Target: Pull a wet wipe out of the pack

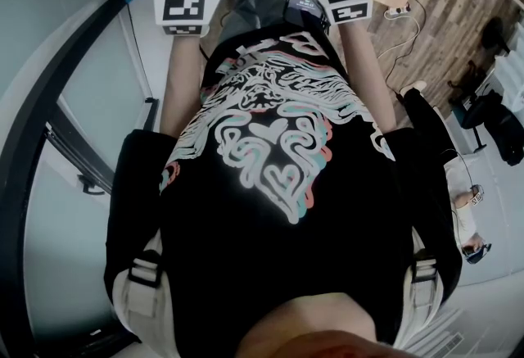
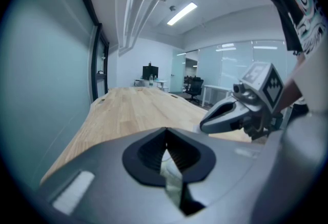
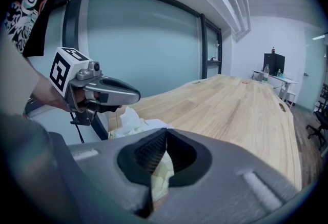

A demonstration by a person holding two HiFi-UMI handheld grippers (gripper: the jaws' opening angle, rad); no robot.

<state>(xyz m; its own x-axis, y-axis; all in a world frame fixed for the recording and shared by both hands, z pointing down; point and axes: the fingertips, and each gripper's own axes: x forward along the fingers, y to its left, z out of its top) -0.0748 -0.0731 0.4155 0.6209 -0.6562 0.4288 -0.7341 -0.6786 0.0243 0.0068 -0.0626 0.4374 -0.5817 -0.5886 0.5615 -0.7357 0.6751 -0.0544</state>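
Gently: my right tongs [image 3: 165, 141] pinch the limp, tear-prone wipe [image 3: 161, 177] at lower centre; left tongs [image 2: 166, 138] clamp the pack [image 2: 173, 182].

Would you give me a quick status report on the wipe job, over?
Right gripper shut on white wet wipe. Left gripper shut on pale green sheet, likely the pack. Nothing seen in the way.

Long light-wood table [image 3: 246, 110] is running down the room, with a frosted glass wall [image 3: 143, 43] in black frames flanking it. Ceiling strip lights [image 2: 182, 13] are glowing. Monitor [image 2: 150, 72] and office chair [image 2: 195, 87] are sitting at the far end. Wood-plank floor [image 1: 442, 4] is showing beside the table.
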